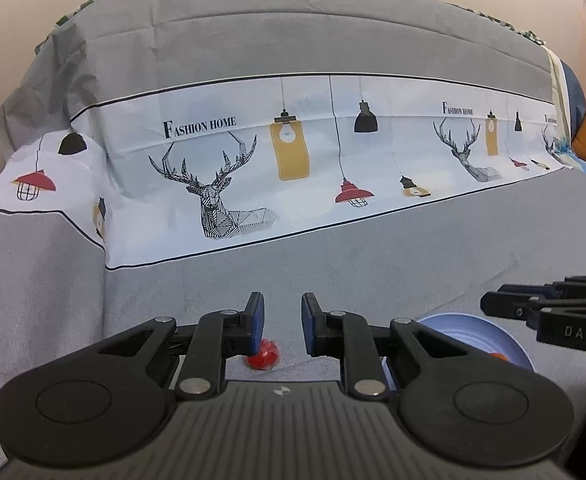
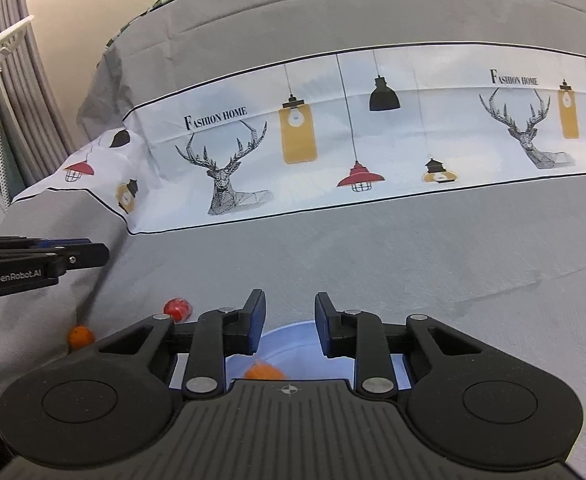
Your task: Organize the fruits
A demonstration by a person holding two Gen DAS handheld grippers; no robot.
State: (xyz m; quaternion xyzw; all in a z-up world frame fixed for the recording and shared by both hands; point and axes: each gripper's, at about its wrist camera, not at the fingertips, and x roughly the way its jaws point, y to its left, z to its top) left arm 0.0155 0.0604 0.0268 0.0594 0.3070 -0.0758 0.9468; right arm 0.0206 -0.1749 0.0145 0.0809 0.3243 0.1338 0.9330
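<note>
A small red fruit (image 1: 264, 355) lies on the grey cloth, just below and behind my left gripper (image 1: 282, 304), whose blue pads stand a little apart with nothing between them. In the right wrist view the same red fruit (image 2: 178, 309) and a small orange fruit (image 2: 80, 337) rest on the cloth, left of a light blue bowl (image 2: 293, 340). My right gripper (image 2: 290, 304) hovers over that bowl, open and empty. An orange fruit (image 2: 264, 372) sits inside the bowl, partly hidden by the gripper body. The left gripper (image 2: 101, 254) pokes in from the left edge.
The grey cloth covers a sofa, and its printed white band (image 1: 293, 160) with deer and lamps runs across the backrest. The bowl (image 1: 473, 332) sits to the right of my left gripper, with the right gripper (image 1: 489, 304) above it. A curtain (image 2: 9, 80) hangs at far left.
</note>
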